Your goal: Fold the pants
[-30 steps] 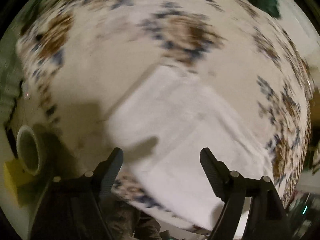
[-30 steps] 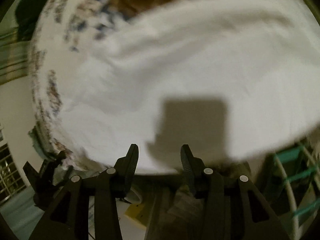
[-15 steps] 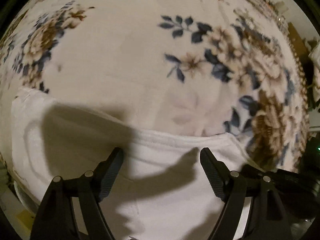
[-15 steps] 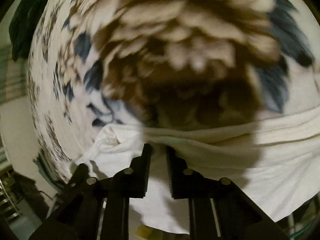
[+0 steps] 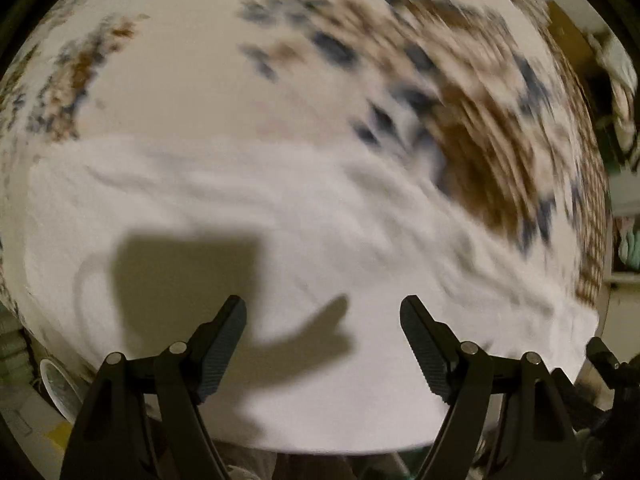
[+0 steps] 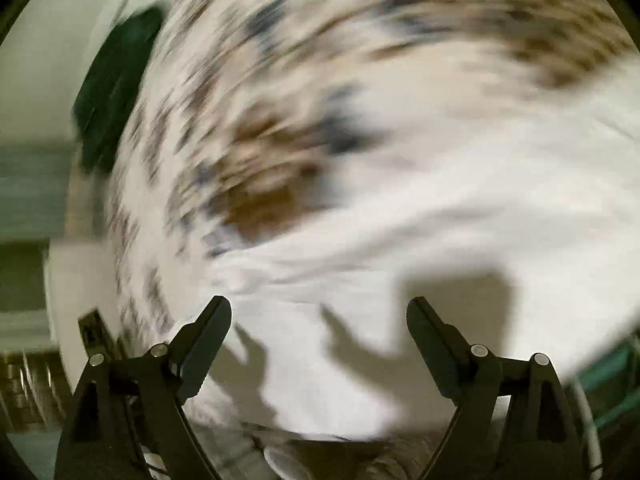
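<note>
The white pants (image 5: pixel 280 240) lie flat on a floral cloth (image 5: pixel 240 60) with brown and blue flowers. In the left wrist view my left gripper (image 5: pixel 322 320) is open and empty above the pants, casting a shadow on them. In the right wrist view the pants (image 6: pixel 460 200) fill the lower right, and my right gripper (image 6: pixel 318 320) is open and empty above their near edge. Both views are blurred by motion.
A dark green item (image 6: pixel 112 96) lies at the far left edge of the floral surface. A white cup (image 5: pixel 60 384) shows below the surface's near edge at lower left. A teal rack (image 6: pixel 616 376) is at lower right.
My right gripper has opened from nearly shut and pulled back from the pants' edge. My left gripper stayed open and drew back, so more of the pants shows.
</note>
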Demonstrator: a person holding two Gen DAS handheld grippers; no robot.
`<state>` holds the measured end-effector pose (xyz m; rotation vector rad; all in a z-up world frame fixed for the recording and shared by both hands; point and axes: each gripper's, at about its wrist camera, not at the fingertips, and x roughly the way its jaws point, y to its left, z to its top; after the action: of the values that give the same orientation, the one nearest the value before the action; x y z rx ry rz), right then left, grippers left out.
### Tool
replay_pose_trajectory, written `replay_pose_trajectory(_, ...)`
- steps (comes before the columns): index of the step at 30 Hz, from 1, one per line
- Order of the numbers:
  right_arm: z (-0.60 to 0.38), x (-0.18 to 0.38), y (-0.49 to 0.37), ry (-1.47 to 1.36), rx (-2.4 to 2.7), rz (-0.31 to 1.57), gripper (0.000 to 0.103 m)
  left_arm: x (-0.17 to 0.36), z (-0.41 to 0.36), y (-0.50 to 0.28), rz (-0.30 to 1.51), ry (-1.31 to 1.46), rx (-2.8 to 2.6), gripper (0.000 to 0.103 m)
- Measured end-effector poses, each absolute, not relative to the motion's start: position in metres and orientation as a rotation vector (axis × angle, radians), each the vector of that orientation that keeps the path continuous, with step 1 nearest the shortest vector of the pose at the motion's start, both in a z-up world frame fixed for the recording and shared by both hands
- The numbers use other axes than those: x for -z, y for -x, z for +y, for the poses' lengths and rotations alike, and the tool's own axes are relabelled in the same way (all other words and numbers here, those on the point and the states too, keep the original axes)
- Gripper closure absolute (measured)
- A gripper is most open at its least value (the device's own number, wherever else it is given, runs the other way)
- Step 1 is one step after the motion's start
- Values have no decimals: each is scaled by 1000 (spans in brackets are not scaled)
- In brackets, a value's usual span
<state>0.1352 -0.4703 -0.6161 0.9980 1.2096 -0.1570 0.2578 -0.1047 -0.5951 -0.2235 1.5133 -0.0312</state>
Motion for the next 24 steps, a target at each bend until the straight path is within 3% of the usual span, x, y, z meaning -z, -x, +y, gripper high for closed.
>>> replay_pose_trajectory(7,-618,663,-9,-1102,492,1041,13,641,-183,-227,1598,150,131,25)
replay_pose_trajectory(9,-640,677,1,-1148,489,985,18,653,-193,-227,1598,99,113,24)
replay_pose_trajectory(12,-668,699,9,-1240,458,886,28,659,-199,-228,1585,79,117,12)
replay_pose_trajectory(14,-681,710,9,-1323,434,798,28,662,-205,-230,1587,69,119,1)
replay_pose_trajectory(18,-689,718,13,-1393,397,694,29,669,-210,-235,1585,51,88,0)
replay_pose_trajectory(21,-690,710,16,-1349,361,670,40,670,-214,-238,1584,65,60,0)
replay_pose_trajectory(24,-686,698,21,-1321,351,648,42,673,-218,-249,1580,73,44,0)
